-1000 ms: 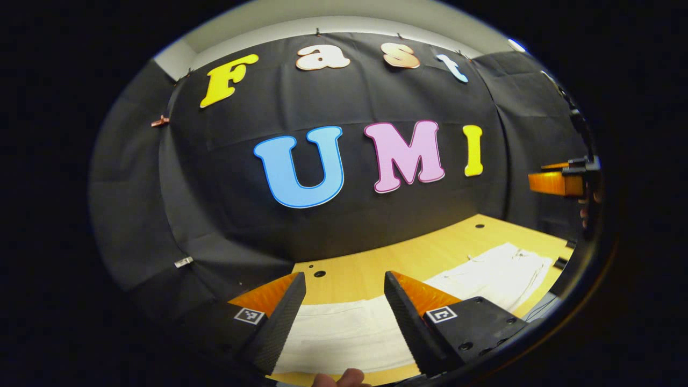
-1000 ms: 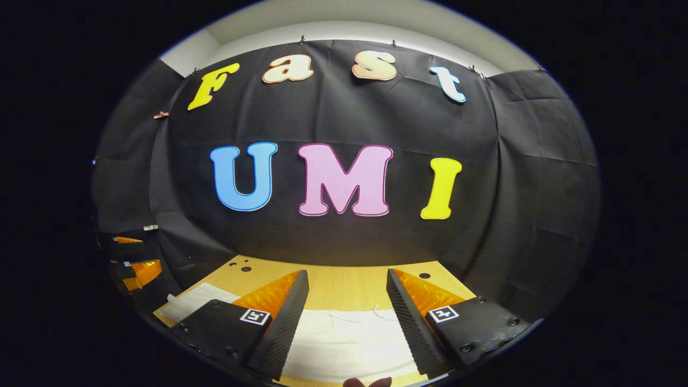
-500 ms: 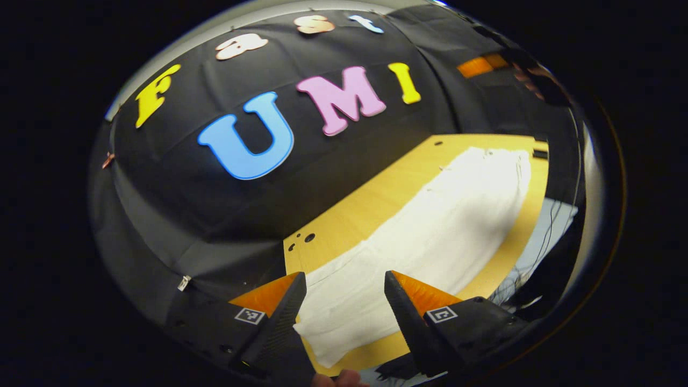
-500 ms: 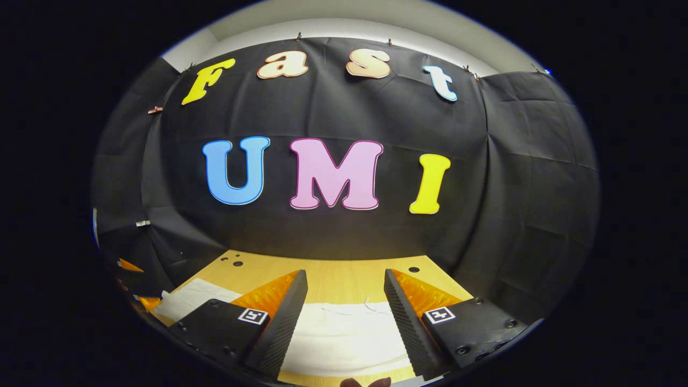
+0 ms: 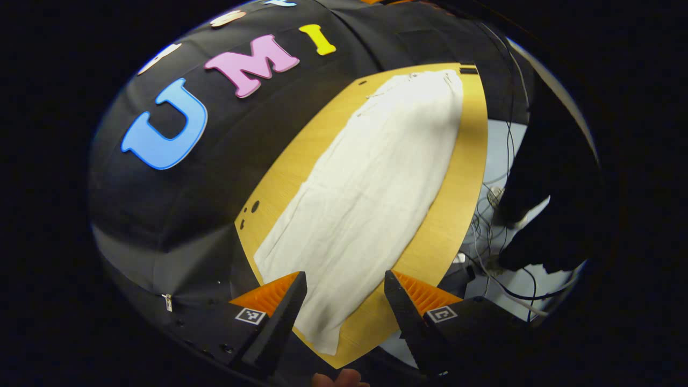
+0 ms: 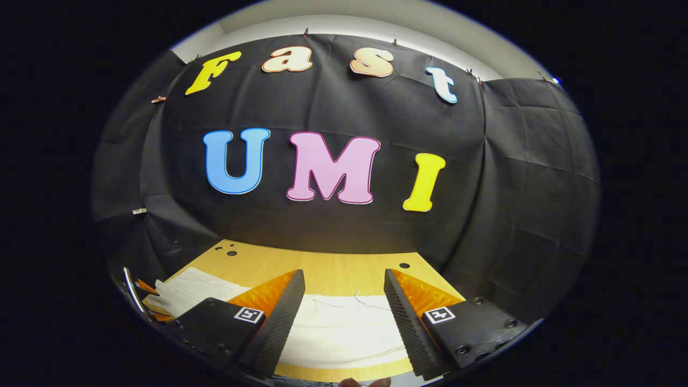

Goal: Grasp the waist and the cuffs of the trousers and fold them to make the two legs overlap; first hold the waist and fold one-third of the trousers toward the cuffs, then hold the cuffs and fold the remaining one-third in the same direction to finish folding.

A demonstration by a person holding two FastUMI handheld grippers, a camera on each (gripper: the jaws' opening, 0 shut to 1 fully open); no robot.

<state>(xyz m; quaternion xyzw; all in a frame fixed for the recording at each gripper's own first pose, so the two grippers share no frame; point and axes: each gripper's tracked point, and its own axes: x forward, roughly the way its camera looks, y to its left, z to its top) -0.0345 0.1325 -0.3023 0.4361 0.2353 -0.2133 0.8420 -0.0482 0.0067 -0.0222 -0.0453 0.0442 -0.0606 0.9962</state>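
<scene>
Wooden table (image 5: 457, 177) carries white trousers (image 5: 371, 193), soft and limp, likely to sag; waist and cuff edges suit pinching. Left gripper (image 5: 344, 293) and right gripper (image 6: 344, 293) gape, empty.

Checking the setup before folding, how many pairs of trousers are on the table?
1. The white trousers lie flat lengthwise on the wooden table, one end between the open left gripper, the other below the open right gripper.

One pair of white trousers (image 5: 371, 188) lies flat on one wooden surface (image 5: 462, 161) (several loose cables (image 5: 500, 215) trail on the floor beside it). Two tongs: left tongs (image 5: 344, 312), right tongs (image 6: 344, 312).
</scene>
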